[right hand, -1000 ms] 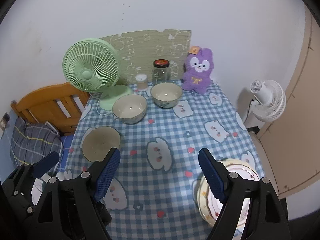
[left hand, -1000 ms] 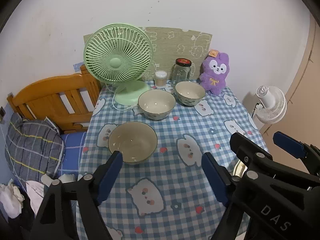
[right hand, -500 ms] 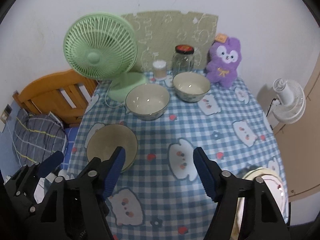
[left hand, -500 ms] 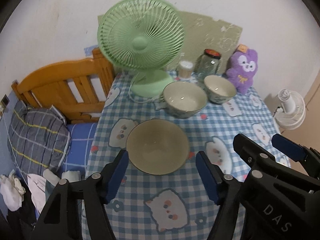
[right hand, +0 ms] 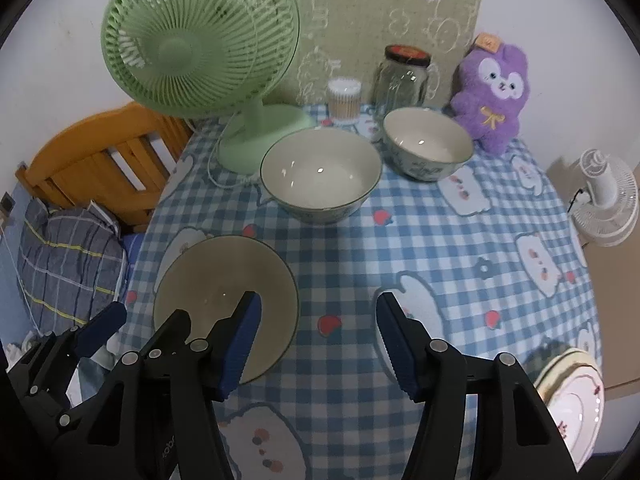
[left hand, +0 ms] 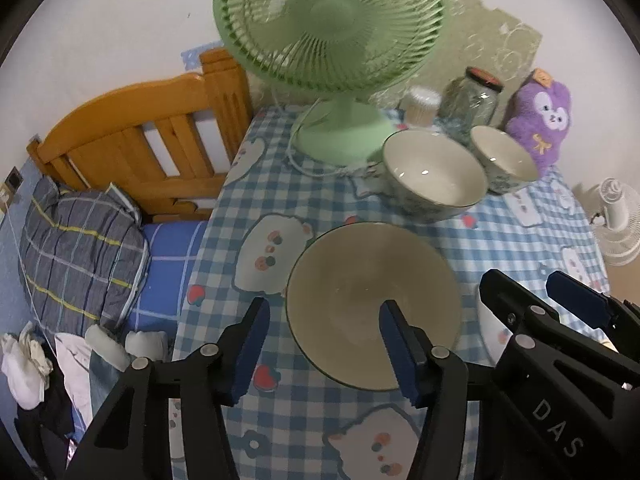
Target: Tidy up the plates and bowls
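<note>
my left tool (left hand: 324, 344) hangs with its fingers apart over the near rim of the olive bowl (left hand: 372, 304), one finger inside the rim, one outside, gripping nothing. my right tool (right hand: 318, 338) is spread wide above the checked worktop (right hand: 440, 248), empty. two white bowls (right hand: 320, 174) sit behind, near the green fan (right hand: 200, 36); plates (right hand: 572, 396) lie at the right edge.

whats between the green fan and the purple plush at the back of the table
In the right wrist view, a cotton swab tub and a red-lidded glass jar stand between the green fan and purple plush.
</note>
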Available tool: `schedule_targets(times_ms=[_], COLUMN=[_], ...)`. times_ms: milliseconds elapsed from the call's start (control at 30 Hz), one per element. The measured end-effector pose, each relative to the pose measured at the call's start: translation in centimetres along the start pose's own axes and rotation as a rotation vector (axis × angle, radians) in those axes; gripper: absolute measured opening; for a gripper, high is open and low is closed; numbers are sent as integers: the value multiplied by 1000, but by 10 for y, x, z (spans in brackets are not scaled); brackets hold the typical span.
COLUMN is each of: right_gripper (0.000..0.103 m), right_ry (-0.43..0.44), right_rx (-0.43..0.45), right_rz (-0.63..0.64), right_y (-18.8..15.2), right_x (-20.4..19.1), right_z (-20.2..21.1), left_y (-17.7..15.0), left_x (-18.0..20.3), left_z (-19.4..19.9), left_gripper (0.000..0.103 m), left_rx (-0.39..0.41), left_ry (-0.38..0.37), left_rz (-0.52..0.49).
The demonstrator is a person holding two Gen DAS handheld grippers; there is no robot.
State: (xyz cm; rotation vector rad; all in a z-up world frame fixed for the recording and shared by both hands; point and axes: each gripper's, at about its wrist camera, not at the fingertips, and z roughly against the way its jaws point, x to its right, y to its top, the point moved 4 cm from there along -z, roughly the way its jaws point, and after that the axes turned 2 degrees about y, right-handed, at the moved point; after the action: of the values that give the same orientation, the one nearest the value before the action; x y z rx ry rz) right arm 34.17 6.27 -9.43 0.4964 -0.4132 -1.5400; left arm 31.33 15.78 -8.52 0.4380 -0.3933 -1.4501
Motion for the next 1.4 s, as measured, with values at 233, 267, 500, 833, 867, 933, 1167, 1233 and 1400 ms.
schedule_targets(times_ms=[233,267,500,833,867,933,1167,1233,1400], right_gripper=[55,54,41,15,15,15,15,15,15], right_ry=[13,15,17,43,38,27,-3,-6,-15], right_rx=[-43,-49,-81,-114,-116,-115,-129,-139,-125], right_rz=[23,25,24,20,27,40,56,51,44], right_y=[-1,-1,-1,-3,-3,-3,-6,-8,-11], right_x=[-8,-9,-11,-13,-14,-17,-17,-14,-9], right_z=[-32,-36,-59,-74,-74,-73,-68,-66,-53], left_y=[-3,-4,-5,-5,-6,-6,-9,-10,-12], left_x=[-7,-7,-9,-6,-6,-6,-6,-3,3], left_z=[-30,-34,-54,-67,-67,-68,-66,-61,-49], left_gripper=[52,50,41,24,24,23,21,21,21], left_rx=[-36,-42,-69,-84,-85,-87,-105,-89,-79], left_ry=[18,22,35,59,60,55,48,42,27], left_rz=[33,33,33,18,13,6,-13,-24,-22])
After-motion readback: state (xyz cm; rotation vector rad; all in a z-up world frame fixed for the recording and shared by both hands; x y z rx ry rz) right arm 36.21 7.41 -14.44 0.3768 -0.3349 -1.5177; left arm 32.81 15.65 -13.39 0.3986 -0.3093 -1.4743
